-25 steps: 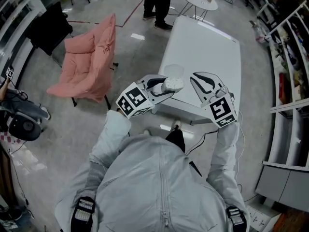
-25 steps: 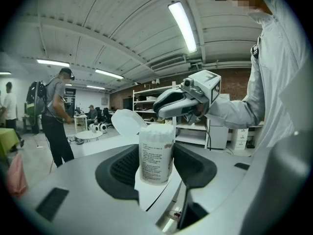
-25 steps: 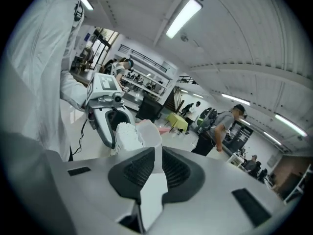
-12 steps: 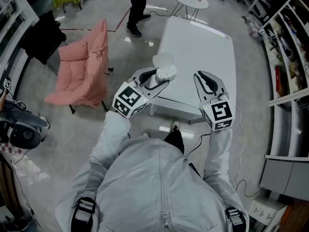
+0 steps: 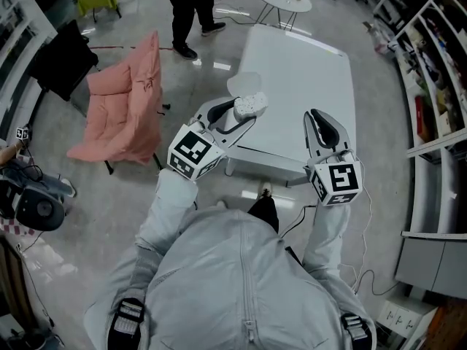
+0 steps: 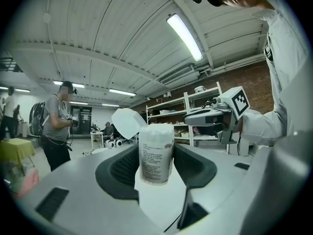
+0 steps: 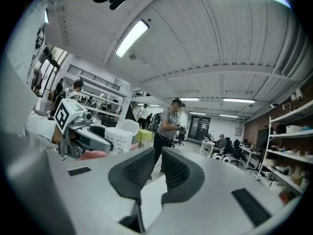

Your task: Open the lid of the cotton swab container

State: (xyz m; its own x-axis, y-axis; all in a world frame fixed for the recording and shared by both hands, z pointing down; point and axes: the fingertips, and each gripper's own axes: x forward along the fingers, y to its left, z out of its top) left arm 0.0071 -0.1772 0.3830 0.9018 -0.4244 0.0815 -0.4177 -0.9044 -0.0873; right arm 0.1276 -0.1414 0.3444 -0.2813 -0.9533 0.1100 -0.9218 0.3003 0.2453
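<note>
Pink chair (image 5: 120,100): far left on the floor, well apart from the table.
Bystander (image 5: 186,6): standing beyond the chair (only the legs show in the head view).
Left gripper (image 5: 241,117): up at the table's left edge, jaws spread wide and clamped on the container's sides.
Cotton swab container (image 6: 156,153): upright between the left pads, lifted off the table, printed label facing the gripper's camera, swab tips packed at the top.
Lid (image 6: 128,123): flipped up and back, hanging off the rim's left side, fully open.
White table (image 5: 306,64): long top stretching away past both grippers.
Right gripper (image 7: 157,168): right of the container and apart from it, jaws drawn almost together, a thin slit between the pads, nothing in it.
Shelving (image 5: 438,86): along the right wall.
</note>
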